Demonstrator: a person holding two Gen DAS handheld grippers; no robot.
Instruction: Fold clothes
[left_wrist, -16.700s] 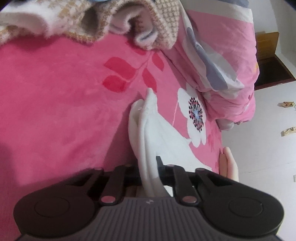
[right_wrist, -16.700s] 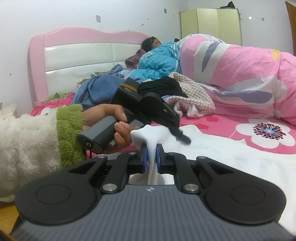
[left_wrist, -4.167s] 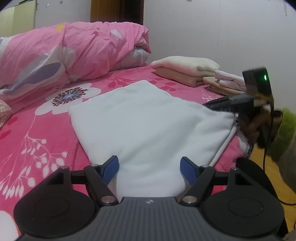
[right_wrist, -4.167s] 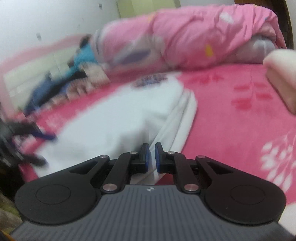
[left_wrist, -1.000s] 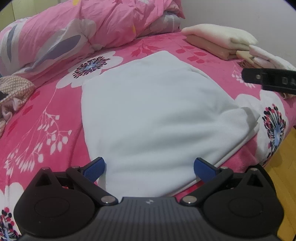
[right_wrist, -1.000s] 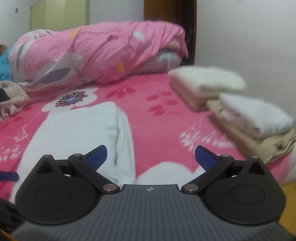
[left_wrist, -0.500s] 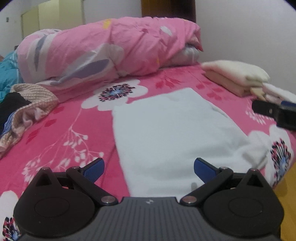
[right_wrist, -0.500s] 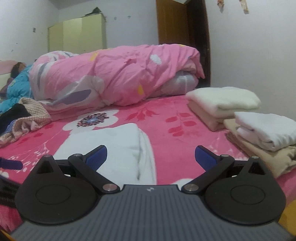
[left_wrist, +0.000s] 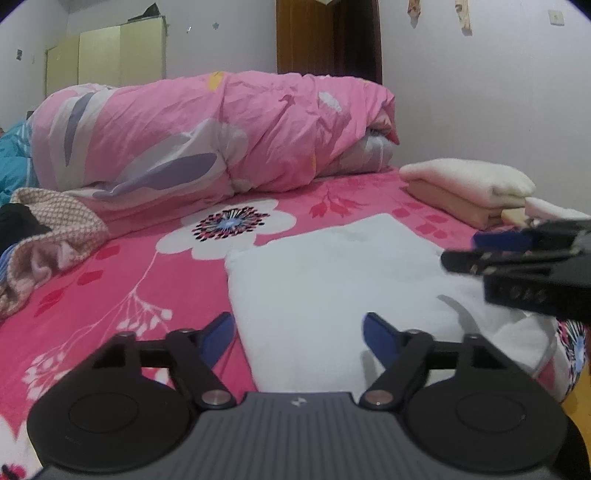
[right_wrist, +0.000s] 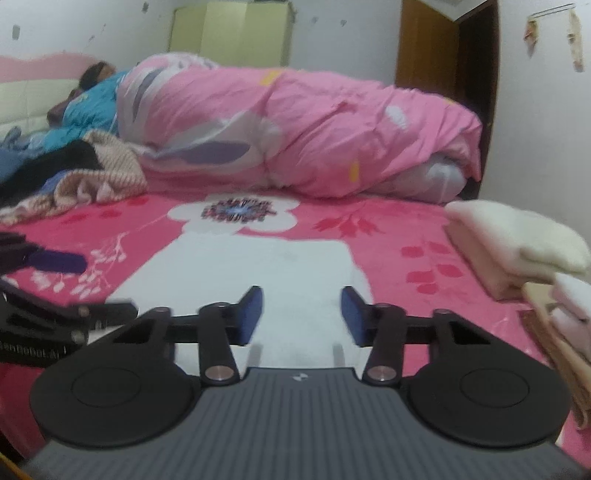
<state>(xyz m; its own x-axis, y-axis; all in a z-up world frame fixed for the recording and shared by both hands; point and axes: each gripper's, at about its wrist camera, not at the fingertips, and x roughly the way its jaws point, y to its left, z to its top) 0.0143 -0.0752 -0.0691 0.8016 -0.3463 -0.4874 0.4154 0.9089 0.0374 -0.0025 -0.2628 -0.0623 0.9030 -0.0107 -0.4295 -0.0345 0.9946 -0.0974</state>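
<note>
Left wrist view. Left gripper (left_wrist: 297, 332): jaws partly apart, just narrowed from full width, nothing pinched; the pads stand either side of the near edge of the white garment (left_wrist: 332, 280), which is judged to be lined up for a grasp. The garment lies flat on the pink bed sheet (left_wrist: 110, 288) directly ahead of the gripper, already folded into a rectangle. The right gripper (left_wrist: 517, 266) is seen to the right of this gripper, over the garment's right edge (blurred, so contact cannot be told). Folded stack (left_wrist: 469, 188): set ahead and to the right, well apart from the garment, presumably kept clear as finished work. Rolled quilt (left_wrist: 221, 136): pushed far ahead, leaving folding room.

Right wrist view. Right gripper (right_wrist: 301, 314): jaws narrowed further, just closed in from wide, but still a gap with only cloth below, nothing clamped. The white garment (right_wrist: 258, 266) extends straight ahead. Left gripper (right_wrist: 55, 280) is seen at the left. Unfolded heap of clothes (right_wrist: 74, 177): far ahead and left, awaiting a turn.
</note>
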